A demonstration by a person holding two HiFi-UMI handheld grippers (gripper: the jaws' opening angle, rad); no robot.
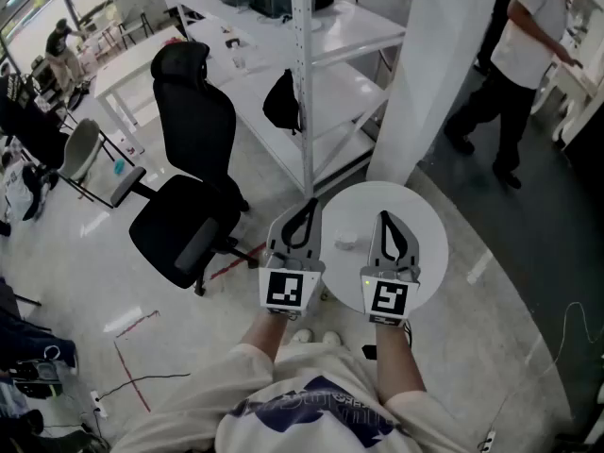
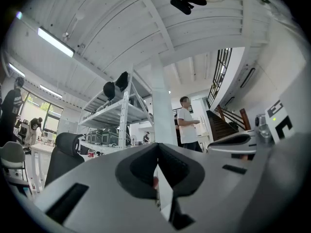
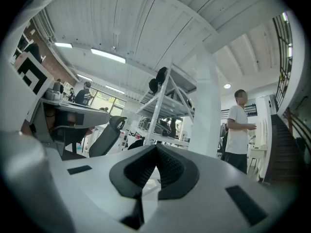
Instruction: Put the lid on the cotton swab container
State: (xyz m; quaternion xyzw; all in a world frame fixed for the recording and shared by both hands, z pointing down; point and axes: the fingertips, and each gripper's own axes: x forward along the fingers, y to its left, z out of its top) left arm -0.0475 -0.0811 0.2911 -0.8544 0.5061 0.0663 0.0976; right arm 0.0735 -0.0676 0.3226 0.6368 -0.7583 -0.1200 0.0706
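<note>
Round white table holds one small white item. Your left gripper and right gripper are both clenched and empty; reaching in like that could knock it off.

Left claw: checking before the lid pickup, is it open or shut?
Shut: the left claw has its jaws touching at the tips, nothing between them.

Two grippers, the left gripper and the right gripper; one round tabletop; one small white object; one black office chair.
</note>
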